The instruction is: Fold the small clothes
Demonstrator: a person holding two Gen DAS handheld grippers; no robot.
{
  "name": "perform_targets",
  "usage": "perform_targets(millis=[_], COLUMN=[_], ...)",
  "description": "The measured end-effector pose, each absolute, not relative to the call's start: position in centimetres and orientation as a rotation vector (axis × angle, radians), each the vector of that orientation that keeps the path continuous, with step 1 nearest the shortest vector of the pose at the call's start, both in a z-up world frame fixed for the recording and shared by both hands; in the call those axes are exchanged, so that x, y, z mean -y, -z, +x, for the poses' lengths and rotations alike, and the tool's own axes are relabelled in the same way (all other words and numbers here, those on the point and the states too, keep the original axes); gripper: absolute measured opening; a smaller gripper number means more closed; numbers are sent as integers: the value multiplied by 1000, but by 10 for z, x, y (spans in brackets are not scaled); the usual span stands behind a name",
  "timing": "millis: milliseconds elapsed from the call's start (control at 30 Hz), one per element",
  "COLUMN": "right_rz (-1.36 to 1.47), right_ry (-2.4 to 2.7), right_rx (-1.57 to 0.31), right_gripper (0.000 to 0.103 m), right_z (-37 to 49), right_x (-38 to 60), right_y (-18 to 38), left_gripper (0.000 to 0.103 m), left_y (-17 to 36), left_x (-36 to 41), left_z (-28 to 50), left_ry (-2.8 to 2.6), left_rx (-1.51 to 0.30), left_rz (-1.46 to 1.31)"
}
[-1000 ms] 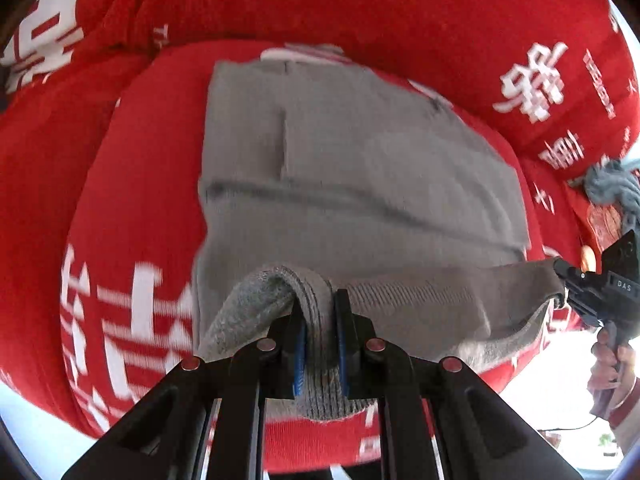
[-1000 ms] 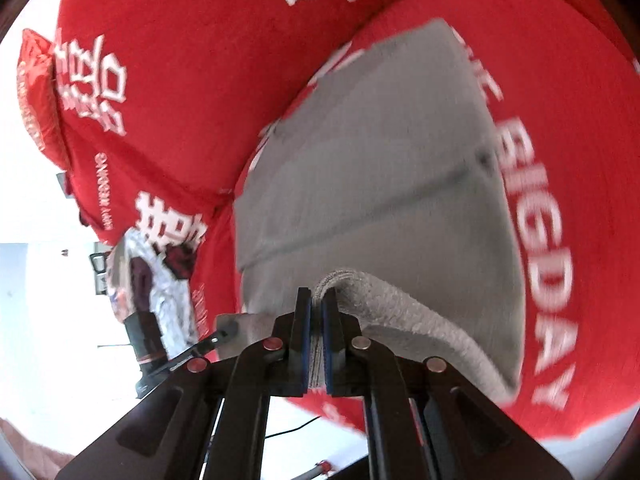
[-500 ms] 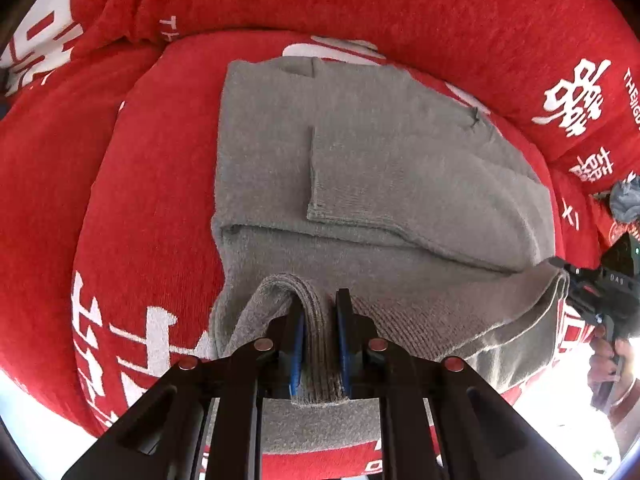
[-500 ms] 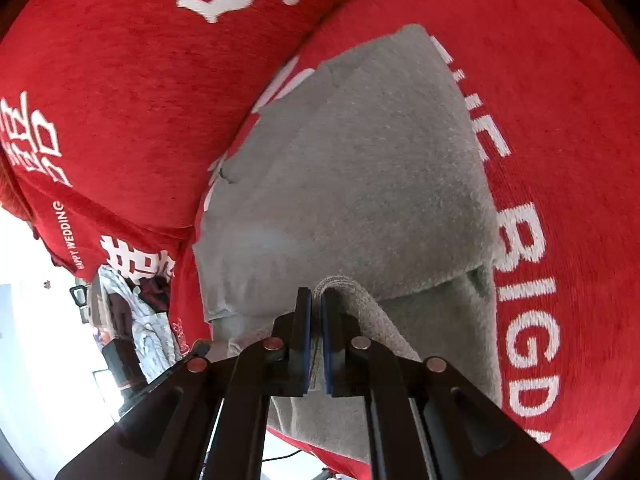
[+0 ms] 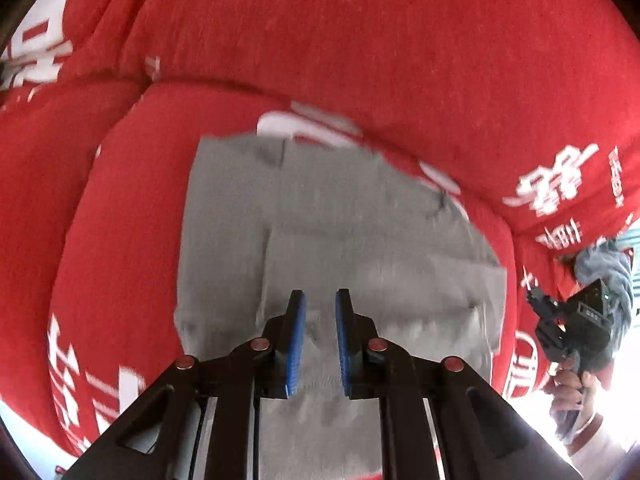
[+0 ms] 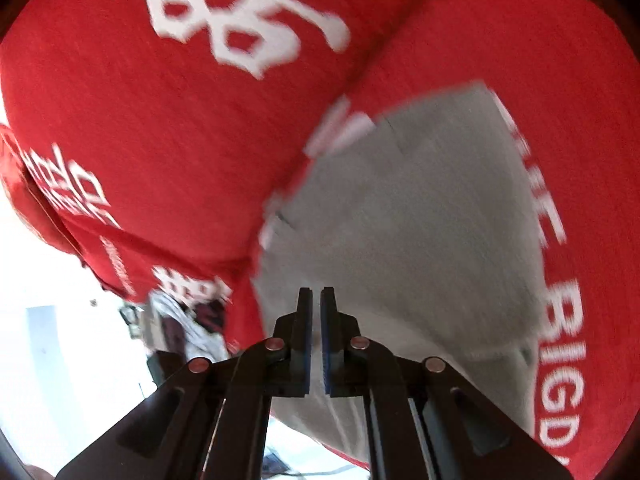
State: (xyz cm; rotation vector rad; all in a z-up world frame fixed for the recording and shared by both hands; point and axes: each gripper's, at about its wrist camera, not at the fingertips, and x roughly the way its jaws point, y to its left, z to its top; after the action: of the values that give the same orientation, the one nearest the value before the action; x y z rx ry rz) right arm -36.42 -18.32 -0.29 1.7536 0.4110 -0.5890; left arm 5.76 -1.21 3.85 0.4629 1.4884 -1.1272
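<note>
Both wrist fisheyes look steeply down at close range along their fingers, sharing the grey sweater (image 5: 360, 248) (image 6: 420, 220) on the red printed cover (image 5: 320, 40) (image 6: 140, 140).

Motion blur smears the gray garment (image 5: 360, 248) in my left view; its near edge hides behind my left gripper (image 5: 320, 308). The red cushion (image 6: 200, 160) lettering runs off frame at right, blurred too.
</note>
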Motion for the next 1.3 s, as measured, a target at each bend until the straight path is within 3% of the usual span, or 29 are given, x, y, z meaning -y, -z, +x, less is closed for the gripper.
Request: perform_targets(millis=[67,200,233,267,300,667,833,867,900,933,967,1033,1200,1233,1300], right_rz=[1682,1374,1333,1303,1283,1242,1231,1242,1260,1268,1276,1278,1250,1251,1252], right_ry=[606,568,543,525,510,546,559,556,556,557,561,571,585,590,604], right_rx=[-507,-876,-937,-991,-1038,-1207,-1210,-1202,-1192,-1186,-1177,-1165,-1182,-1183,-1181], right_gripper=[4,12,31,58,64,64,63,63,63,63,63,63,63,63,62], right_z=[-355,-317,-310,-305,-300,-280,-271,-271,-272,-274,-276,-279,-282,-283,-283], right_x=[199,199,193,187,181,147,148,147,146,146,145,145,141,141,141], right_y=[-1,-16,-15,-12,-9,17,15,16,17,19,19,17,14,15,17], left_gripper=[15,16,16,16,16,16,16,20,33,77,95,95,95,90,66], left_y=[-37,-27,-25,-19,-13,16,-9,-12,-13,-15,-16,-18,2,8,16], left_x=[24,30,28,25,22,1,-10,-13,-15,-18,-20,-20,-9,-3,0], left_z=[60,53,52,49,45,37,48,51,54,55,55,48,42,39,35], left_ry=[1099,1091,1095,1102,1106,1098,1083,1073,1066,1060,1051,1048,1081,1089,1103], left_rx=[-1446,-1416,-1417,-1428,-1442,-1481,-1426,-1423,-1429,-1415,-1382,-1319,-1370,-1380,-1403], left_rz=[497,639,663,699,734,903,891,885,877,867,870,904,903,902,917])
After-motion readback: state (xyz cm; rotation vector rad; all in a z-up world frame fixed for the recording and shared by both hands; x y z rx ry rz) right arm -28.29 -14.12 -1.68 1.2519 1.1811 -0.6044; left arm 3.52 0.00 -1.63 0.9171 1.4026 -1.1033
